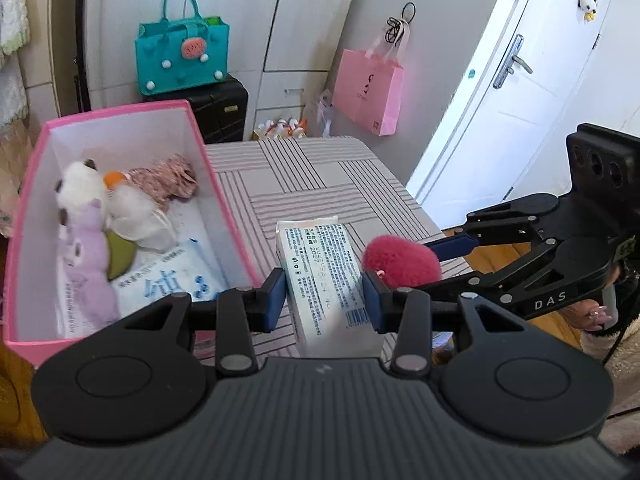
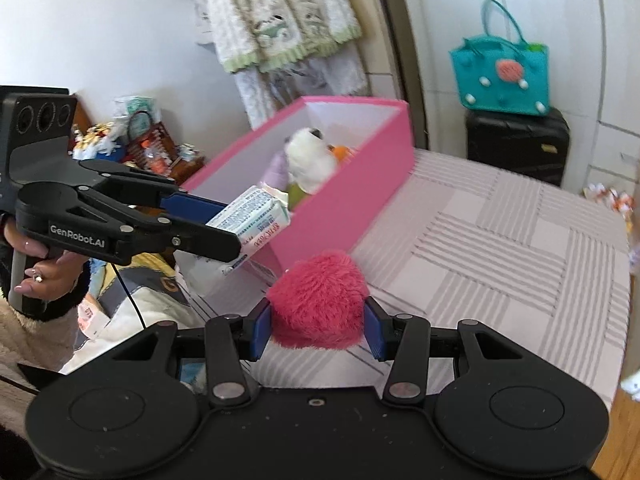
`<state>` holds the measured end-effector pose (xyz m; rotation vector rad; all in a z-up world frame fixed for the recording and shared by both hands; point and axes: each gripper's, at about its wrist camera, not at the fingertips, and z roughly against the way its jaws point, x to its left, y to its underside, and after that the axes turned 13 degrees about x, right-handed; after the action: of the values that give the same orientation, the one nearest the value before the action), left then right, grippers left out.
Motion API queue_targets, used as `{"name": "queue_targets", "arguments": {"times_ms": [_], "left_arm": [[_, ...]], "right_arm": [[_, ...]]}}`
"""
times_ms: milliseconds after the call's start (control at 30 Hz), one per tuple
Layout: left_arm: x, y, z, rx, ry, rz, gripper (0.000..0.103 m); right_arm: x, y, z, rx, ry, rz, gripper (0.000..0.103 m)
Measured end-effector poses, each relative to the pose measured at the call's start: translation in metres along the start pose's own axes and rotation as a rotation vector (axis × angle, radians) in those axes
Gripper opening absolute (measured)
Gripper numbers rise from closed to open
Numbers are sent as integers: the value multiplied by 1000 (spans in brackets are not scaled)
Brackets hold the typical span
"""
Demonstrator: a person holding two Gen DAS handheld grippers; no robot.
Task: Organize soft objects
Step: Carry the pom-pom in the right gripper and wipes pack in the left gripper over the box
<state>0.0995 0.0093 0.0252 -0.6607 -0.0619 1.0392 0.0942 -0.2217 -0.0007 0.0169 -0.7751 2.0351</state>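
Note:
My left gripper point(image 1: 325, 300) is shut on a white tissue pack point(image 1: 326, 280) with blue print, held above the striped table point(image 1: 320, 184). The same tissue pack point(image 2: 256, 216) shows in the right wrist view, just outside the near wall of the pink box point(image 2: 340, 200). My right gripper point(image 2: 318, 330) is shut on a fluffy red pompom point(image 2: 318, 300), lifted over the table's near side; the red pompom point(image 1: 400, 260) sits right of the pack. The pink box point(image 1: 36, 216) holds a white plush point(image 1: 80, 188), a purple plush point(image 1: 90, 268), floral cloth and tissue packs.
A teal felt bag point(image 1: 180, 56) rests on a black suitcase point(image 1: 216, 112) behind the table. A pink paper bag point(image 1: 370, 92) hangs on the wardrobe, and a white door point(image 1: 512, 92) stands at right. A person's hand point(image 2: 44, 276) grips the left tool's handle.

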Motion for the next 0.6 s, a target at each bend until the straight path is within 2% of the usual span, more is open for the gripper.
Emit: {"name": "queue_targets", "arguments": {"times_ms": [133, 367, 600], "left_arm": [[8, 2, 15, -23, -28, -15, 40], [40, -10, 19, -49, -55, 9, 40], [76, -46, -18, 38, -128, 26, 40]], "right_arm": [[14, -18, -2, -30, -7, 48, 52], [28, -55, -11, -149, 89, 135, 52], [12, -92, -22, -210, 145, 115, 52]]}}
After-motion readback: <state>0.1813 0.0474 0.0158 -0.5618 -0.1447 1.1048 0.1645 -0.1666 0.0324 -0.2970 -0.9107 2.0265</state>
